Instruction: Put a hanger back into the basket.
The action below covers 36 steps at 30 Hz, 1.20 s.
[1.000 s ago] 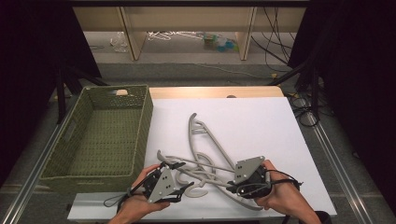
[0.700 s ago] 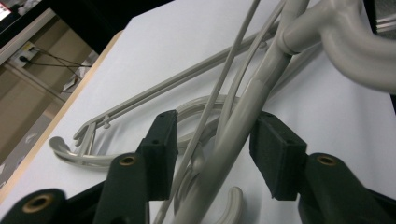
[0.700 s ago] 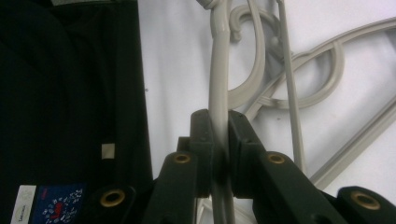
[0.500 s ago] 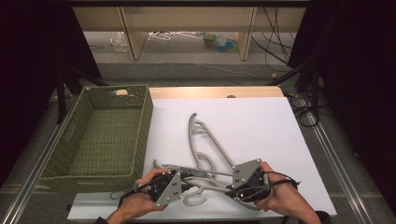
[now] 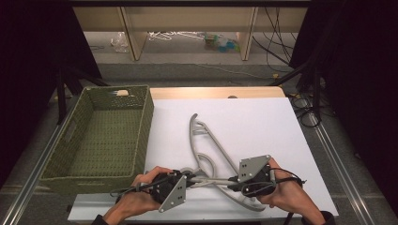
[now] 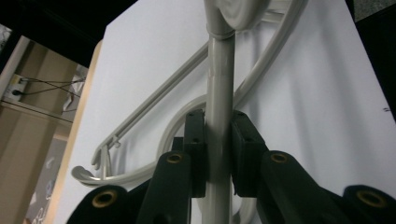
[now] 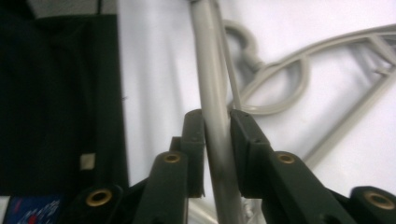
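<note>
Two grey plastic hangers [image 5: 206, 154] are lying tangled on the white board [image 5: 263, 126], near its front edge. One is reaching away from the person with its long axis running toward the far side, its end pointing at the board's middle. The other is lying crosswise between the hands.

The left gripper [image 5: 180, 180] is clenching the crosswise hanger's straight bar [image 6: 219, 107], and the right gripper [image 5: 234, 180] is clamping the same bar [image 7: 212, 116] from the opposite end.

Bare white board is spreading out to the right and far side. The green woven basket [image 5: 141, 126] is sitting just left of the board, its inside bare.
</note>
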Tool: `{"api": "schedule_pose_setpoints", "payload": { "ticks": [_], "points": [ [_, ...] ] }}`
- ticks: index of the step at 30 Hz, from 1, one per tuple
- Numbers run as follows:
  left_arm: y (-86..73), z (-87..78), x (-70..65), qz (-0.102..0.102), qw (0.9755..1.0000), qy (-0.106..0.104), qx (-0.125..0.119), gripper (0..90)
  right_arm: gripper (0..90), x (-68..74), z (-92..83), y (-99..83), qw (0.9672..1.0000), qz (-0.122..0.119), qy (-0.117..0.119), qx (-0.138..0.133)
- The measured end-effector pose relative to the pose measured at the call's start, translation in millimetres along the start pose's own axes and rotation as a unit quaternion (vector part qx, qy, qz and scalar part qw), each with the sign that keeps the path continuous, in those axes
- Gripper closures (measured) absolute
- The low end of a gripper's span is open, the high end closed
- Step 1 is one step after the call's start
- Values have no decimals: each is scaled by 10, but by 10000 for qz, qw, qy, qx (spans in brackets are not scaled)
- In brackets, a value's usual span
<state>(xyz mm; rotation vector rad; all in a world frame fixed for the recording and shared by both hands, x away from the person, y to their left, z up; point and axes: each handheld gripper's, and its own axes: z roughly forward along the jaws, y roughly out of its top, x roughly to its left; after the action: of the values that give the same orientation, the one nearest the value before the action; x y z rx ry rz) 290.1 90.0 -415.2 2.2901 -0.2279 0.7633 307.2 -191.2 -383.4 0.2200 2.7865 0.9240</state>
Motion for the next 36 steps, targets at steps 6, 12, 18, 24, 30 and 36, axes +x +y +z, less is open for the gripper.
{"api": "schedule_pose_setpoints", "payload": {
  "ticks": [6,12,18,24,30,36],
  "points": [
    [-4,-20,73,-313,9994,23,153,791,524,-38,-4,16,9976,363,-462,-352],
    [-2,-39,175,-769,9969,-112,152,791,348,-117,-144,42,9795,980,-1183,-1305],
    [-50,-50,323,-1388,9902,-90,127,791,336,-120,-251,48,9662,1175,-1522,-1720],
    [-46,-72,460,-1872,9821,10,204,791,318,-22,-270,82,9645,1108,-1560,-1819],
    [-85,-126,666,-2596,9653,220,153,791,315,71,-127,9,9709,1226,-1280,-1613],
    [-103,-288,817,-3388,9403,248,-199,791,315,98,39,-83,9752,1347,-1069,-1395]
  ]
}}
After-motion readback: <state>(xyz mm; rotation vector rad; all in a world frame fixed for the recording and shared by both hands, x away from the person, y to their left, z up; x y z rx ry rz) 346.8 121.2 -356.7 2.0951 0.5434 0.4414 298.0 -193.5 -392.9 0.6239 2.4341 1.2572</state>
